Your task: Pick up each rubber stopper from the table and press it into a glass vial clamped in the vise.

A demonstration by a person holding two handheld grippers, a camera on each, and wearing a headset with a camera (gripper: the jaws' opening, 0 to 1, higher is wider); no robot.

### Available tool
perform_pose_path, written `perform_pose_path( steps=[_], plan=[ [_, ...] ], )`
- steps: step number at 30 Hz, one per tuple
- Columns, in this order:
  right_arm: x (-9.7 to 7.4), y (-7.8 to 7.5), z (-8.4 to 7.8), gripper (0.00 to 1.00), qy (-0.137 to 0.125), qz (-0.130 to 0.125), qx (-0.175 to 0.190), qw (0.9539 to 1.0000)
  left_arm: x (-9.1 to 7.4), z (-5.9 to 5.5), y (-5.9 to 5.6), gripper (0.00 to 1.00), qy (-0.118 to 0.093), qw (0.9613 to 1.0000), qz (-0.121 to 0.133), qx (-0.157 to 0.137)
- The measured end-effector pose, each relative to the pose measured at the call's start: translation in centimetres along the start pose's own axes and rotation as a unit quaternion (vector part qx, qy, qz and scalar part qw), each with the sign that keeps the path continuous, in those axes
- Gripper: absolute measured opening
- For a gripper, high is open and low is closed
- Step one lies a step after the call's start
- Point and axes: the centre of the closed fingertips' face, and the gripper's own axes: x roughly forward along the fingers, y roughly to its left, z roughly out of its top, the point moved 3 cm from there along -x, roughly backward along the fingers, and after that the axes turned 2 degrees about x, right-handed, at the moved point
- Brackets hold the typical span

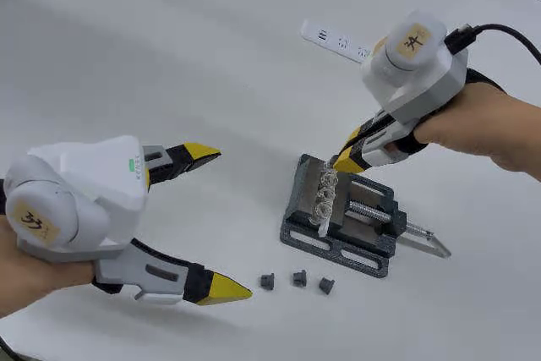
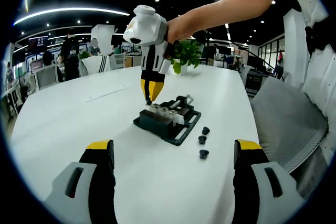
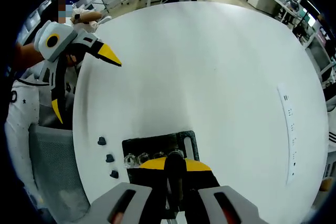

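A dark vise (image 1: 372, 247) (image 2: 178, 129) (image 3: 157, 144) clamps a row of clear glass vials (image 1: 324, 196) (image 2: 163, 111) (image 3: 135, 159). Three dark rubber stoppers (image 1: 299, 277) (image 2: 202, 139) (image 3: 109, 158) lie on the white table just in front of the vise. My right gripper (image 1: 341, 162) (image 2: 149, 97) (image 3: 170, 163) points down at the far end of the vial row, shut on a small dark stopper right at a vial mouth. At the near left, my left gripper (image 1: 221, 221) (image 2: 173, 150) (image 3: 86, 87) stands wide open with nothing between its fingers, short of the loose stoppers.
A white power strip (image 1: 338, 41) (image 3: 290, 129) lies on the table beyond the vise. The vise's screw handle (image 1: 423, 238) sticks out to the right. A grey chair (image 2: 289, 124) stands at the table's edge. People and desks are in the far background.
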Motion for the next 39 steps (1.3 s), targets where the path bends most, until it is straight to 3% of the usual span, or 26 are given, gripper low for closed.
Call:
perform_pose_path(
  steps=[22, 31, 39],
  plan=[
    [-0.1, -0.2, 0.3, 0.04, 0.032, 0.02, 0.025, 0.999, -0.2, -0.2, 0.3, 0.93, -0.002, 1.0, 0.006, -0.006],
    [0.0, -0.4, 0.2, 0.04, 0.024, 0.022, 0.022, 0.9992, 0.0, -0.1, 0.4, 0.93, -0.004, 1.0, 0.005, -0.006],
    [0.1, -0.8, 0.1, 0.05, 0.01, 0.028, 0.042, 0.9987, 0.0, 0.0, 0.2, 0.93, -0.001, 1.0, 0.003, -0.003]
  ],
)
